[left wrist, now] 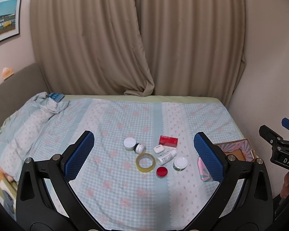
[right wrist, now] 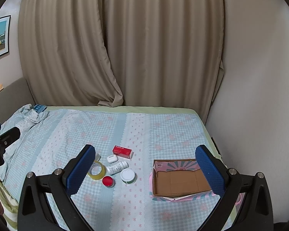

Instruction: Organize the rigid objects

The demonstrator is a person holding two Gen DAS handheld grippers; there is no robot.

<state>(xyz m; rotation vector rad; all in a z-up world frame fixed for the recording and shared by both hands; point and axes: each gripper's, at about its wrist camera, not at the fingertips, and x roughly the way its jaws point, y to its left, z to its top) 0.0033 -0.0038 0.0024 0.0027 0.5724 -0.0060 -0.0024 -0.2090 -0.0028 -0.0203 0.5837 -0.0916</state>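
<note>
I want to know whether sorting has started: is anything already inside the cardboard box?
No: in the right wrist view the cardboard box shows only its bare brown floor.

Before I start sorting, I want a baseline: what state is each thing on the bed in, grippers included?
Left gripper: open, holding nothing.
Right gripper: open, holding nothing.
Cardboard box: open, nothing inside.
Tape roll: lying flat.
White bottle: on its side, capped.
Red box: closed, lying flat.
Earbud case: closed.
Red-lidded tin: closed.
White-lidded jar: upright, lid on.
</note>
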